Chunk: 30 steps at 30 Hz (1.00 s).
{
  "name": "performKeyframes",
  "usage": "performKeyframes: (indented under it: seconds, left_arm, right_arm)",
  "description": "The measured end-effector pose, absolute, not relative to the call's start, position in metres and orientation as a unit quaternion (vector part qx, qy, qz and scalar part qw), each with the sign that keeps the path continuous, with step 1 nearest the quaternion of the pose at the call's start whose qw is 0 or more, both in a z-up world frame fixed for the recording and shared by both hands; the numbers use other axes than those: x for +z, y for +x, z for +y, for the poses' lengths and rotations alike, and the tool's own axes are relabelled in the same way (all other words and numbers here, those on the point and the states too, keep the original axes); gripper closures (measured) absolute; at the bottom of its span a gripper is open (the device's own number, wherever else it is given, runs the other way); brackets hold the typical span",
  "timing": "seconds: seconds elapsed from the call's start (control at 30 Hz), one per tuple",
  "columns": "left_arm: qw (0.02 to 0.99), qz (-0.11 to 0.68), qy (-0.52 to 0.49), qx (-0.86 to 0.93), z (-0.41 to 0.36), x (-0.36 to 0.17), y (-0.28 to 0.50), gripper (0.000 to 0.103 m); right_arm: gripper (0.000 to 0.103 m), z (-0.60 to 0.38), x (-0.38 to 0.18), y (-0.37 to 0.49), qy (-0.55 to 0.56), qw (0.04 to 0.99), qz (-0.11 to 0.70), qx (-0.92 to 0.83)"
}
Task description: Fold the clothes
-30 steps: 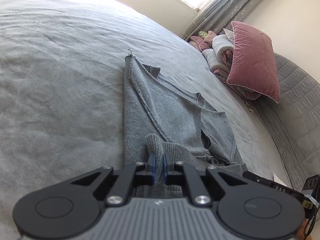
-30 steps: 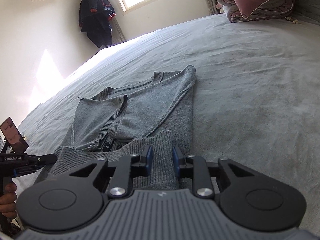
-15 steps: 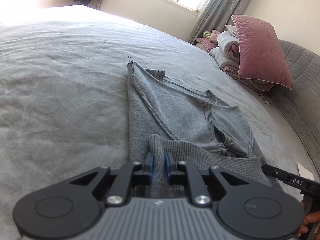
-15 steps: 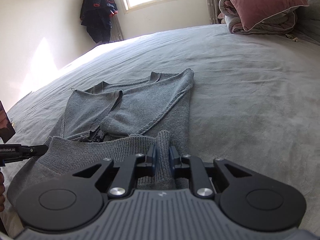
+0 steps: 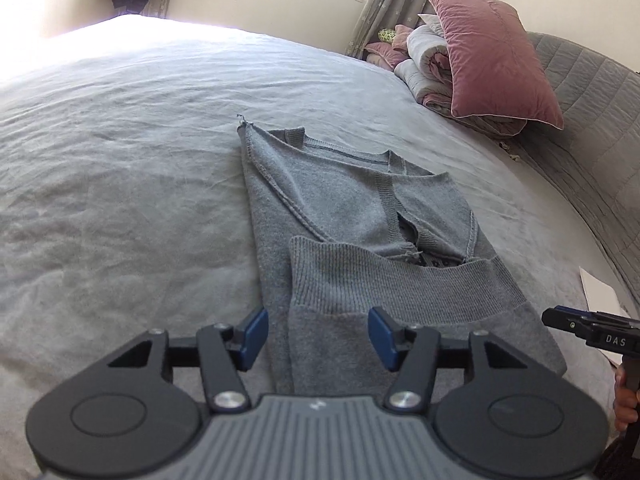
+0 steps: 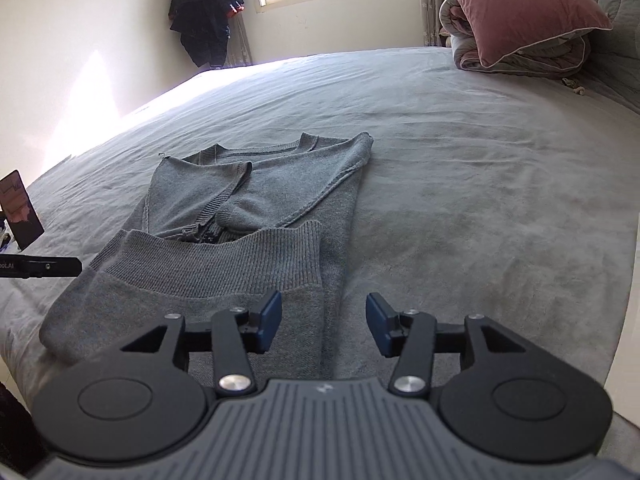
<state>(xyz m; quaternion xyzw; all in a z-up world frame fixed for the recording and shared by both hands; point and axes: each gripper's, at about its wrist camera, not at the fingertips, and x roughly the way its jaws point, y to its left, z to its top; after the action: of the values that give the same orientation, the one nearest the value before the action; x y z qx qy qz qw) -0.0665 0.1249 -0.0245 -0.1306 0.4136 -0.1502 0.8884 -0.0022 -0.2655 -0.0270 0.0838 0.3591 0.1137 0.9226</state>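
A grey knit sweater (image 5: 352,208) lies on the grey bed, sleeves folded in and its ribbed hem (image 5: 400,276) turned up over the body. My left gripper (image 5: 318,334) hovers just above the hem's left corner; its jaws are opening and the cloth lies loose below, not pinched. In the right wrist view the same sweater (image 6: 256,208) shows, with my right gripper (image 6: 323,324) over the hem's right corner (image 6: 304,256). Its jaws are opening too, with no cloth pressed between the blue pads.
The grey bedsheet (image 5: 120,184) spreads wide to the left and far side. A pink pillow (image 5: 496,56) and rolled bedding stand by the quilted headboard (image 5: 592,92). Dark clothes (image 6: 204,8) hang near the window. A phone (image 6: 20,208) stands at the bed's left edge.
Both grippers have let go of the ribbed hem corners and their jaws have spread. The hem now lies flat across the sweater. Both grippers have pulled back and risen slightly.
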Motion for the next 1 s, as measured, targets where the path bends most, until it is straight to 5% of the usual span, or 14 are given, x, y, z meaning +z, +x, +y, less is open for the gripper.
performKeyframes:
  seconds: [0.43, 0.8, 1.0]
  left_arm:
    - [0.789, 0.496, -0.301, -0.200, 0.178, -0.051, -0.092, 0.047]
    - [0.752, 0.513, -0.345, -0.229, 0.172, -0.075, -0.077, 0.049]
    - [0.738, 0.513, -0.351, -0.262, 0.168, -0.083, -0.067, 0.051]
  right_arm:
    - [0.049, -0.318, -0.050, -0.023, 0.329, 0.818, 0.448, 0.150]
    - [0.052, -0.314, -0.063, -0.017, 0.345, 0.797, 0.463, 0.176]
    - [0.063, -0.320, -0.073, -0.009, 0.377, 0.776, 0.467, 0.191]
